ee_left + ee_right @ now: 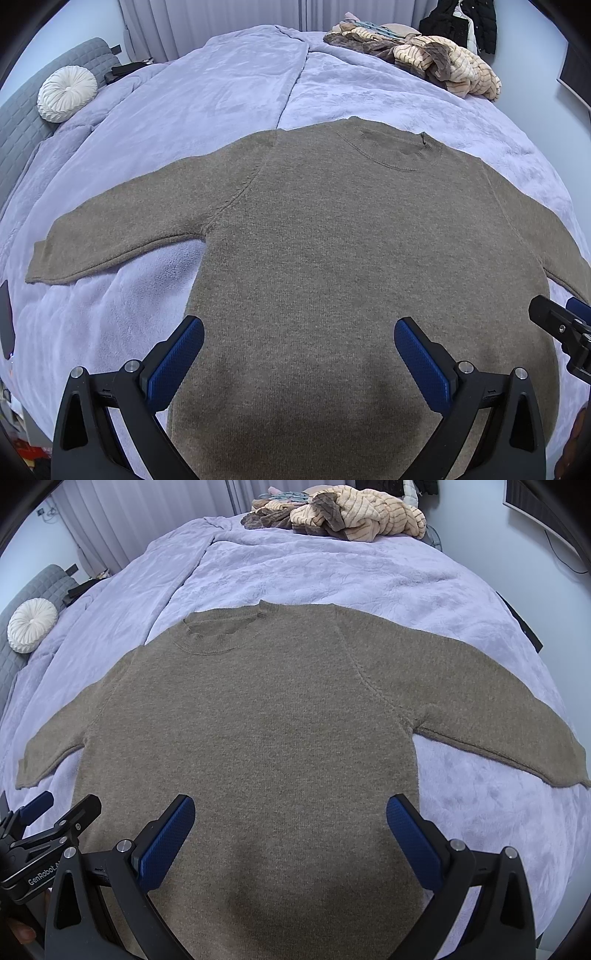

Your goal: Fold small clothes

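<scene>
A small brown knit sweater (332,229) lies flat on a lavender blanket, collar at the far end, both sleeves spread out to the sides. It also shows in the right wrist view (258,716). My left gripper (299,332) is open and empty above the sweater's lower body. My right gripper (290,810) is open and empty above the hem, beside the left one. The right gripper's tip shows at the right edge of the left wrist view (557,325). The left gripper shows at the lower left of the right wrist view (55,827).
The lavender blanket (229,85) covers a bed. A pile of tan and brown clothes (424,55) lies at the far end, also in the right wrist view (343,513). A round white cushion (66,92) sits against a grey headboard (22,122) on the left.
</scene>
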`<state>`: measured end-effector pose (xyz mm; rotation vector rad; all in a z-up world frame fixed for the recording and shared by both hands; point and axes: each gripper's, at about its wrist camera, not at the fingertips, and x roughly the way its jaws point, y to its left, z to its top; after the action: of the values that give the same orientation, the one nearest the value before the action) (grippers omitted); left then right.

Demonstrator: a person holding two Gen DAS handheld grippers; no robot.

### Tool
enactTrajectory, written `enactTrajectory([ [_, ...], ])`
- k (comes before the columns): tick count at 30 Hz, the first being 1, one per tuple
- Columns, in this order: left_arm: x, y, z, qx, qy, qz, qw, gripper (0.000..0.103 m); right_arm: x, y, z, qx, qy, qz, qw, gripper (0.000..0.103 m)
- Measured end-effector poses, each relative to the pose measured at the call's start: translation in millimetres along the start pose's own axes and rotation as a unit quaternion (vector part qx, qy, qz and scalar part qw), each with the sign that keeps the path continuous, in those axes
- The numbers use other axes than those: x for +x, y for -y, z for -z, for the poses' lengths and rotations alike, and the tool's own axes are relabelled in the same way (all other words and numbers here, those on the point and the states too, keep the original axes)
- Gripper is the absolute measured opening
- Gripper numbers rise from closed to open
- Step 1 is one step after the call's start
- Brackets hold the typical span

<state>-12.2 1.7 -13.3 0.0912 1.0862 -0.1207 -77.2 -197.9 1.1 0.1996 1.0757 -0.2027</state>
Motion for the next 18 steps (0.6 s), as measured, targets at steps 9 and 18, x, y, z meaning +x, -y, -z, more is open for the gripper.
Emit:
enactTrajectory([
  [9,0.5,1.8,1.1,0.000,-0.003,0.001,1.0000,0.103,0.4,-1.9,0.9,-0.001,-0.001,0.000,1.000,0.103],
  [18,1.4,2.3,2.3,0.000,-0.005,0.003,1.0000,0.103,1.4,-3.5,0.8,0.000,-0.004,0.003,1.000,0.103],
])
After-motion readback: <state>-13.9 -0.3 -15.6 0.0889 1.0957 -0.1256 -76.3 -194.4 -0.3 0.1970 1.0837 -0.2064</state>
